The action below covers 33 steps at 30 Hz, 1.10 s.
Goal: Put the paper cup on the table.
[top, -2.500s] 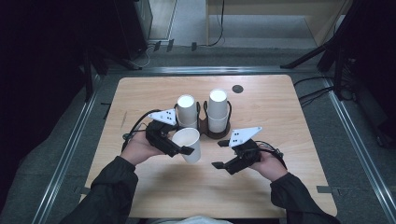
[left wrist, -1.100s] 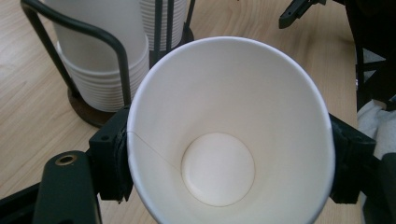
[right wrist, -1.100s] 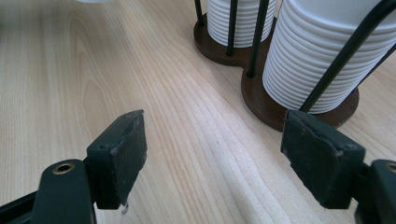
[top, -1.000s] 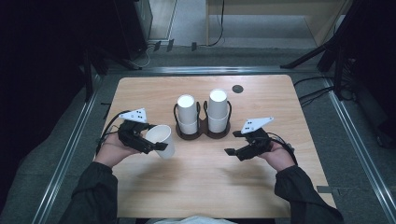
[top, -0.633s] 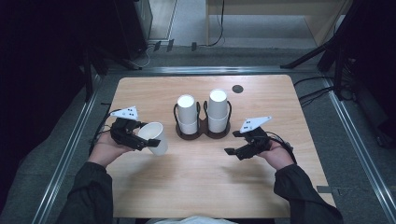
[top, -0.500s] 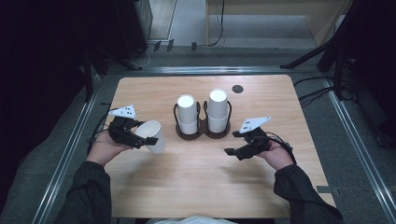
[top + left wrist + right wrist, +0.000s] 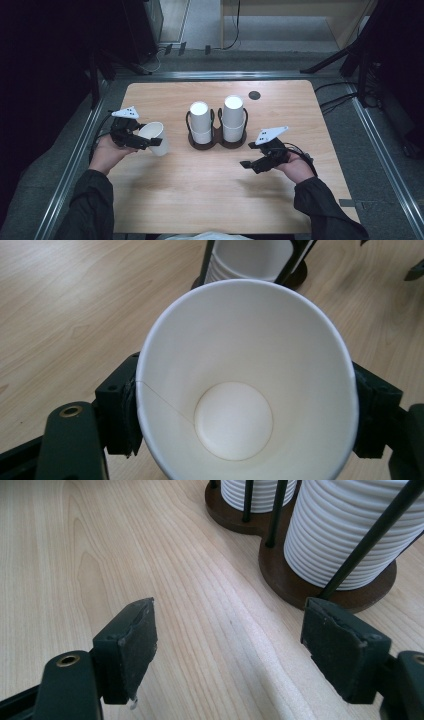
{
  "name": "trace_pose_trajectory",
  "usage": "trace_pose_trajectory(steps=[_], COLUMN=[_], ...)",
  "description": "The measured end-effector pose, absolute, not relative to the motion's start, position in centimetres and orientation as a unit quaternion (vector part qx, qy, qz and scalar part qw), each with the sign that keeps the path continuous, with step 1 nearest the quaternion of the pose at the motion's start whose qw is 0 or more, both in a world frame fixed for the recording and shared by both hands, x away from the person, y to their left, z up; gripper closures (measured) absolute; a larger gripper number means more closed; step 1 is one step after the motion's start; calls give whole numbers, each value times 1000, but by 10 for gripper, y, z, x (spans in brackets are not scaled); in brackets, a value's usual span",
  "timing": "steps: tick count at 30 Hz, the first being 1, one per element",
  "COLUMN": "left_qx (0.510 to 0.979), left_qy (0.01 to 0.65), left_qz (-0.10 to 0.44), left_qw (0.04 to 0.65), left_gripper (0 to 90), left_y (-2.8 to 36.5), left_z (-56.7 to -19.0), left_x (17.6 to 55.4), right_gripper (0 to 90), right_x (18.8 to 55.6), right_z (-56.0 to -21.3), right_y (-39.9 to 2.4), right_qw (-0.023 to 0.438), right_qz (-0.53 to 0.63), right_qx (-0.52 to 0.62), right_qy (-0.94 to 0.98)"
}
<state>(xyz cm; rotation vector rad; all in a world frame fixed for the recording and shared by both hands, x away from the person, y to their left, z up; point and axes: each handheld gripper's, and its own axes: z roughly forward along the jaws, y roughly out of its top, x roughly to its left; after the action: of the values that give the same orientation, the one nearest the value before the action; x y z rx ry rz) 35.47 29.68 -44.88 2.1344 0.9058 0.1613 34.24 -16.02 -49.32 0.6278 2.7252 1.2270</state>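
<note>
A white paper cup point(image 7: 156, 136) lies on its side in my left gripper point(image 7: 151, 142), which is shut on it near the rim, over the left part of the wooden table point(image 7: 200, 190). In the left gripper view the empty cup point(image 7: 235, 365) opens toward the camera, with a black pad point(image 7: 120, 410) pressed on each side. My right gripper point(image 7: 248, 165) hangs open low over the table's right half. Between its pads point(image 7: 131, 640) there is only bare wood.
A dark brown wire rack point(image 7: 218, 144) stands at mid table and holds two stacks of upside-down white cups point(image 7: 200, 122) point(image 7: 234, 117). The right gripper view has the rack's base point(image 7: 305, 592) close ahead. A small black disc point(image 7: 254, 95) lies at the back right.
My left hand has carried the cup leftward, away from the rack and toward the table's left edge. The right hand drew back to the right earlier and has stayed still since.
</note>
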Motion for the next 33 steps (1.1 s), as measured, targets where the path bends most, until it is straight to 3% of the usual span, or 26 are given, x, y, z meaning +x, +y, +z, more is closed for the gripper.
trace_pose_trajectory(steps=[19,33], left_qx=[822,814], left_qy=[433,463], left_qz=[121,171], left_qw=[350,306], left_gripper=[210,195], left_y=[327,340], left_z=[-467,-477], left_x=[394,400], right_gripper=[229,229], right_x=[330,328], right_z=[-499,-500], right_y=[-175,-176], right_qw=[54,53], right_qz=[390,391], right_qx=[222,220], right_qy=[892,892])
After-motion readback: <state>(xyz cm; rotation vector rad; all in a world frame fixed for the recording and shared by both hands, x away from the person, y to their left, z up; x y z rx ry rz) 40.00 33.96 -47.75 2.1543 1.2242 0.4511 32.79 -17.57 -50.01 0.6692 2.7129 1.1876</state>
